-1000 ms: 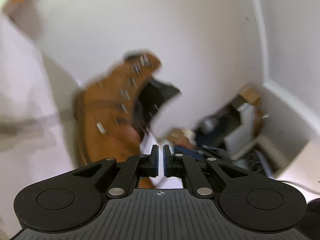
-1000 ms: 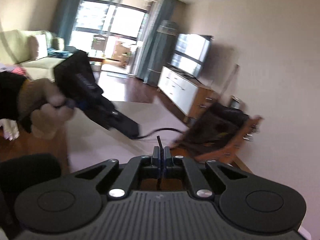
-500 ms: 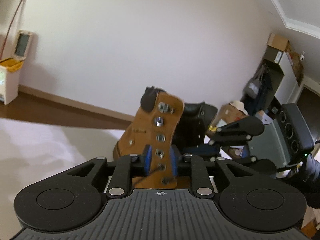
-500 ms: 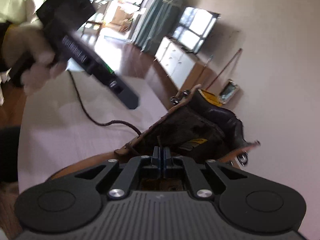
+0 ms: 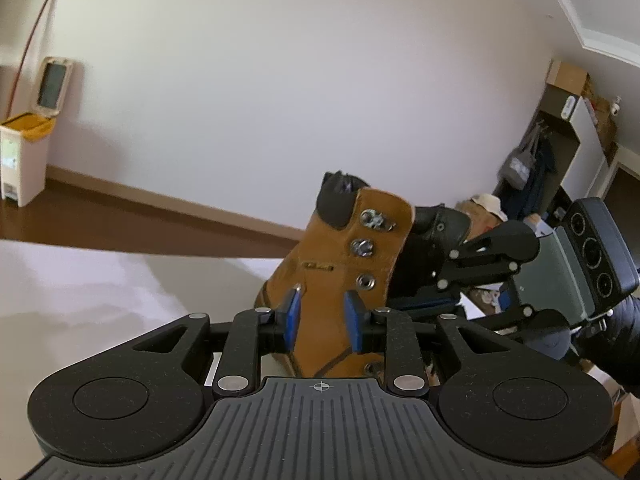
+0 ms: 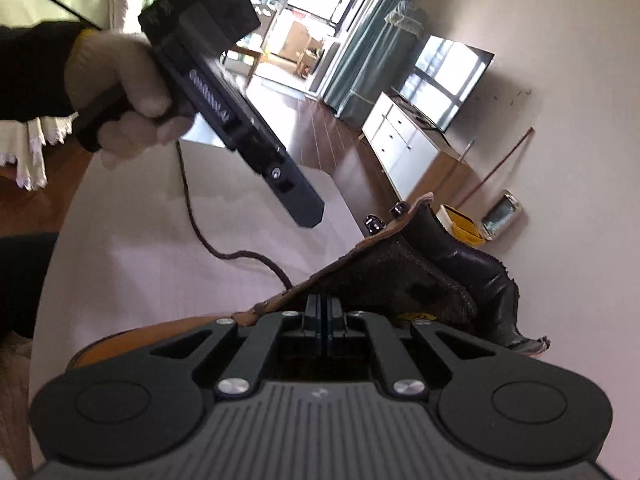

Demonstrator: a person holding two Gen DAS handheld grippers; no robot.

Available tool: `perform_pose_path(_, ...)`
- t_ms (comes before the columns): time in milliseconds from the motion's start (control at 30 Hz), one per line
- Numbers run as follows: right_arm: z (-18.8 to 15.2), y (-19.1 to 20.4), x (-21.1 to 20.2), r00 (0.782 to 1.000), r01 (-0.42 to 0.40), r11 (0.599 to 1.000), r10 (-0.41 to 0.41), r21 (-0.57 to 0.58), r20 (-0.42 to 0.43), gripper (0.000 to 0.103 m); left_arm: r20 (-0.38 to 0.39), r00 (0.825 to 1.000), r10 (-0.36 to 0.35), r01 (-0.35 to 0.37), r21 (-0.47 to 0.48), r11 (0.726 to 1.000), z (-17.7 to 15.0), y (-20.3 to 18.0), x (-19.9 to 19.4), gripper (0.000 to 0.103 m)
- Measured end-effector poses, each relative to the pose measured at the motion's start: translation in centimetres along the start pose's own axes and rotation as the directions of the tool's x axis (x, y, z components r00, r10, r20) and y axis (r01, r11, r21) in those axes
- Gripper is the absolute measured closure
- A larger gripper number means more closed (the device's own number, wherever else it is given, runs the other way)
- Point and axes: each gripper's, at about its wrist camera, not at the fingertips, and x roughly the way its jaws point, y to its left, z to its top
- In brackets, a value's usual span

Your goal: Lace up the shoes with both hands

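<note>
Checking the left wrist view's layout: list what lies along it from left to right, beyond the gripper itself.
White pedal bin with its lid up → tan boot, its eyelet flap upright → right gripper → coats hanging by the cabinet.

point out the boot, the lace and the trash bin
boot [image 5: 332, 280], left wrist view, on its tan side panel
lace [image 6: 196, 224], right wrist view, on its loose stretch over the table
trash bin [image 5: 22, 160], left wrist view, on its white front
</note>
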Motion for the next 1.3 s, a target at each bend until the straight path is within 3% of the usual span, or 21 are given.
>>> perform_pose_path(200,-0.7,-0.1,0.3,0.999,-0.016,1.0,0.016,-0.01,0.031,0.099,-0.015,1.0,0.005,-0.005,0.013,1.0,0.2,0.1,0.5,0.073)
perform_pose_path(433,-0.9,0.1,0.4,0.998,-0.002,1.0,0.003,-0.017,0.069,0.099,-0.033,0.999,-0.037,0.039,0.051,0.998,0.3,-0.4,0.9,0.075)
perform_pose_path(633,-1.1,0.1,0.2,0.997,0.0,1.0,0.002,-0.022,0.082,0.099,-0.035,0.987,-0.154,0.153,-0.007,0.988,0.6,0.3,1.7,0.077)
perform_pose_path(833,-1.3,0.1,0.0,0.996,0.001,1.0,0.001,-0.022,0.09,0.099,-0.056,0.974,-0.221,0.217,-0.064,0.974,0.5,1.0,2.9,0.083)
perform_pose_path(1000,-1.3,0.2,0.0,0.996,0.002,1.0,0.0,-0.018,0.092,0.099,-0.033,0.953,-0.301,0.292,-0.158,0.943,-0.2,2.7,3.1,0.087)
perform_pose_path(1300,-1.2,0.2,0.1,0.996,-0.001,1.0,0.002,-0.01,0.093,0.099,-0.011,0.952,-0.307,0.302,-0.142,0.943,-0.4,2.7,3.2,0.088)
